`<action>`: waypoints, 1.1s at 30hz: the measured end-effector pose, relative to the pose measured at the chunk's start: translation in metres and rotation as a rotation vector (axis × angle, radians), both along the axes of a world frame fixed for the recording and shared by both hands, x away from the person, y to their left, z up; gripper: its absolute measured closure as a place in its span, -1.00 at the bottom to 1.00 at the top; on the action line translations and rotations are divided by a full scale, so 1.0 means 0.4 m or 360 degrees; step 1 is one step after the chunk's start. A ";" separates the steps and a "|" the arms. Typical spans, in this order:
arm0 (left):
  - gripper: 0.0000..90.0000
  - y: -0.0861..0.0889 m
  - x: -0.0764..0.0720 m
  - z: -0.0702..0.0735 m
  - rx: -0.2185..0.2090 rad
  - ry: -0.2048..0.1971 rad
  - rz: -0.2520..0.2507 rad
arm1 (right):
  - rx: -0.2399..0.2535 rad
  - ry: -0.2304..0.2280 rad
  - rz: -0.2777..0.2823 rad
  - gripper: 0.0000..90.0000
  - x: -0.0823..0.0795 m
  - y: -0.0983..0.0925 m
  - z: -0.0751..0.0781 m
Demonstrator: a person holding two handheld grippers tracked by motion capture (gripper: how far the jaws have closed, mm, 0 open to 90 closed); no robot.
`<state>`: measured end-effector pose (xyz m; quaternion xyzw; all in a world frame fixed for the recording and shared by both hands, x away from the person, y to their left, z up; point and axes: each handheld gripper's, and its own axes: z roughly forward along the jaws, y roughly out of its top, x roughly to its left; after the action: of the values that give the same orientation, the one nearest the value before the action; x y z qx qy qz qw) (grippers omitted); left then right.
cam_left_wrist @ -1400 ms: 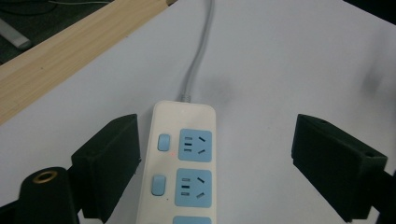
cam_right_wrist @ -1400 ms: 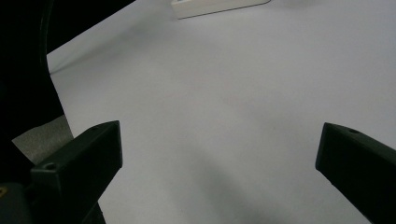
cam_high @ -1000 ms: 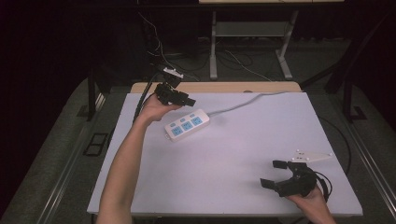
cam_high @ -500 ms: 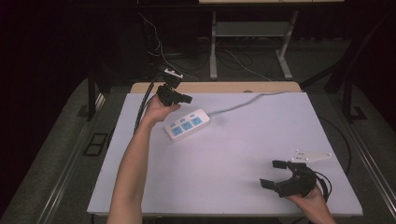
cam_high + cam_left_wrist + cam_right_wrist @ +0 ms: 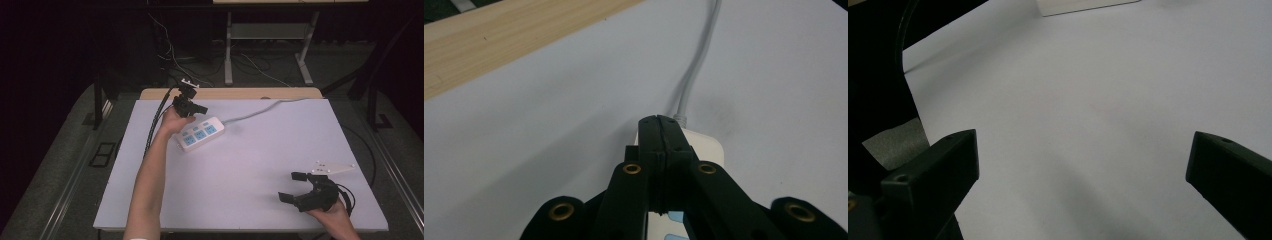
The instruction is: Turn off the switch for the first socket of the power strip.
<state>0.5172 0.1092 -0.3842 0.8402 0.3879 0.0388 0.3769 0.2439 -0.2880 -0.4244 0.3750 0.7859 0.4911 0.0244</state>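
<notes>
High view: fixed above the near edge, facing forward and down, takes in the whole white table (image 5: 260, 165) and floor beyond. Left gripper view: very close, low, looks along shut jaws over the power strip (image 5: 704, 145) toward the far wooden edge. Right gripper view: close, low over the sheet, between spread jaws. All share the white tabletop; the strip's end is in each.

Power strip (image 5: 199, 134) on table (image 5: 240, 200), far left; its cord (image 5: 260, 111) trails toward far right edge.

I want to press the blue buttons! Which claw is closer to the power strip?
Left. The left claw hovers right over the power strip; the right claw sits far off near the table's front edge.
</notes>
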 end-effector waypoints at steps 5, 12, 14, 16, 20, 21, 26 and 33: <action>0.98 -0.001 0.001 -0.019 0.0013 0.0022 -0.0003 | -0.0008 -0.0001 0.0007 -0.99 0.000 0.001 -0.001; 0.98 0.000 -0.002 -0.044 0.0039 0.0049 -0.0020 | -0.0010 0.0000 0.0003 -0.99 0.000 0.001 0.000; 0.98 0.001 -0.004 -0.050 0.0046 0.0055 -0.0026 | -0.0012 0.0000 0.0002 -0.99 -0.001 0.001 0.000; 0.98 0.001 -0.006 -0.054 0.0044 0.0057 -0.0031 | -0.0012 0.0000 -0.0001 -0.99 0.000 0.000 -0.001; 0.98 0.001 -0.013 -0.061 0.0050 0.0051 -0.0041 | -0.0014 -0.0003 -0.0007 -0.99 0.000 0.000 -0.001; 0.98 0.001 -0.015 -0.063 0.0051 0.0050 -0.0045 | -0.0013 -0.0004 -0.0009 -0.99 0.000 0.000 0.000; 0.98 -0.002 -0.021 -0.080 0.0062 0.0058 -0.0066 | -0.0007 -0.0010 -0.0021 -0.99 0.000 -0.004 0.001; 0.98 -0.002 -0.027 -0.086 0.0031 0.0012 -0.0040 | -0.0013 -0.0011 -0.0018 -0.99 -0.001 -0.003 0.001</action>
<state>0.5063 0.1084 -0.4187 0.8489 0.3782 0.0345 0.3677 0.2435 -0.2893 -0.4241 0.3776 0.7856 0.4891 0.0315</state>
